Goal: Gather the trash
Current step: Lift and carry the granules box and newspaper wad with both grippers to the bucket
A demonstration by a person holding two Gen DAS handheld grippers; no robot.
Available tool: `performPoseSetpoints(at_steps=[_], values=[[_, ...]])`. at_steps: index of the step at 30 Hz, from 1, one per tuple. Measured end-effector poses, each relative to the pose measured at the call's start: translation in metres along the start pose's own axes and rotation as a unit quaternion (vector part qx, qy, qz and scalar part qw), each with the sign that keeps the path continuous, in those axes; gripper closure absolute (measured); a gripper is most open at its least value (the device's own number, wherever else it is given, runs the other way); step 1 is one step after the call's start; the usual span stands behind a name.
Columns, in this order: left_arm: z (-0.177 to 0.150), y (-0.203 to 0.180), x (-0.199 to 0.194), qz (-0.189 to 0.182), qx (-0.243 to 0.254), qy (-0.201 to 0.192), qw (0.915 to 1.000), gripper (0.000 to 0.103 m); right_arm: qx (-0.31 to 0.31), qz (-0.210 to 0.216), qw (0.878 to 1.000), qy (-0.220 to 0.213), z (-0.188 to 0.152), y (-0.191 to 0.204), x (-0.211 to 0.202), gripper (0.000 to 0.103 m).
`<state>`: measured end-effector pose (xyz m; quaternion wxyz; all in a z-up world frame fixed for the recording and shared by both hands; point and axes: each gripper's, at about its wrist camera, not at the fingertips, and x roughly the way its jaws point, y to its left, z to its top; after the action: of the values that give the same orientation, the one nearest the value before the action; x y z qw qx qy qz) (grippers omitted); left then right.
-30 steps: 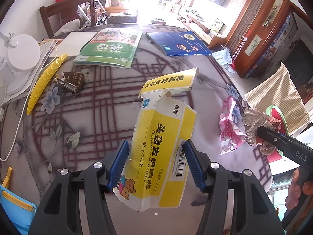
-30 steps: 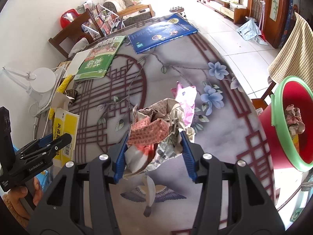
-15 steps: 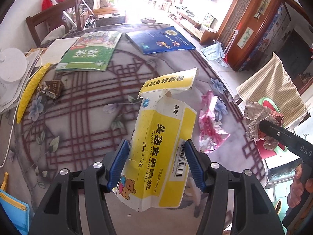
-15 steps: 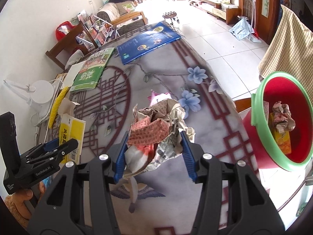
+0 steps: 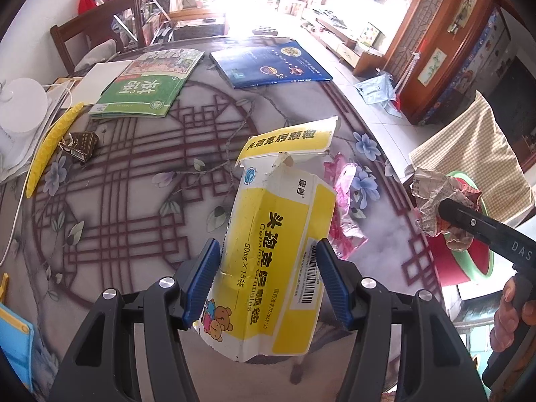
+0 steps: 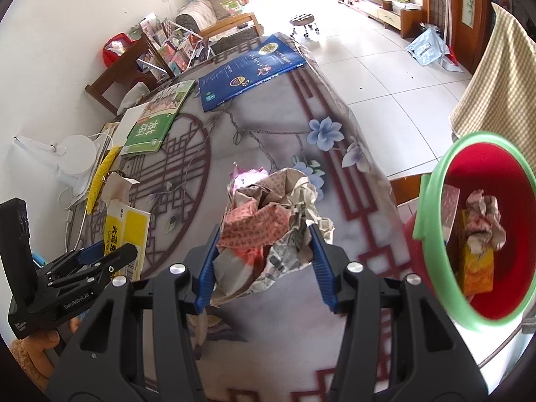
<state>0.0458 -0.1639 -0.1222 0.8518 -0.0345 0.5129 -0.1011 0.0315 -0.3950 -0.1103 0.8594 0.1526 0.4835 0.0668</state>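
Note:
My left gripper (image 5: 266, 281) is shut on a torn yellow and white medicine box (image 5: 278, 251), held above the patterned table (image 5: 134, 174). My right gripper (image 6: 264, 261) is shut on a wad of crumpled newspaper (image 6: 268, 224), also lifted off the table. A red bin with a green rim (image 6: 482, 234) stands off the table's right edge and holds crumpled paper and a yellow packet. In the left wrist view the newspaper wad (image 5: 435, 201) hangs in front of the bin (image 5: 469, 254). A pink wrapper (image 5: 341, 207) lies on the table beyond the box.
A green book (image 5: 147, 87) and a blue book (image 5: 268, 63) lie at the far side. A small brown carton (image 5: 80, 144), a yellow strip (image 5: 50, 144) and a white lamp base (image 5: 20, 107) sit at the left. A checked cloth (image 6: 495, 80) hangs behind the bin.
Both grippers have carried their loads rightward across the table toward the bin, which now fills more of the right wrist view. The grips have not changed.

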Motion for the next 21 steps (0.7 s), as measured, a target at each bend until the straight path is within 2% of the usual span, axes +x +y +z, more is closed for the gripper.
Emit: performPoseSetpoints(at_steps=[10,16,21], values=[[0.011,-0.05,0.001,0.001,-0.005,-0.014,0.9999,0.046,-0.002,0.011,1.0,-0.018,0.018,-0.044,-0.024,0.054],[0.024,-0.099,0.004,-0.02,0.028,-0.018,0.9992,0.046,0.033,0.003,0.999,-0.034,0.017,-0.086,-0.043,0.054],[0.035,-0.148,0.006,-0.053,0.064,-0.024,0.9962,0.046,0.072,-0.022,0.996,-0.053,0.009,-0.132,-0.066,0.054]])
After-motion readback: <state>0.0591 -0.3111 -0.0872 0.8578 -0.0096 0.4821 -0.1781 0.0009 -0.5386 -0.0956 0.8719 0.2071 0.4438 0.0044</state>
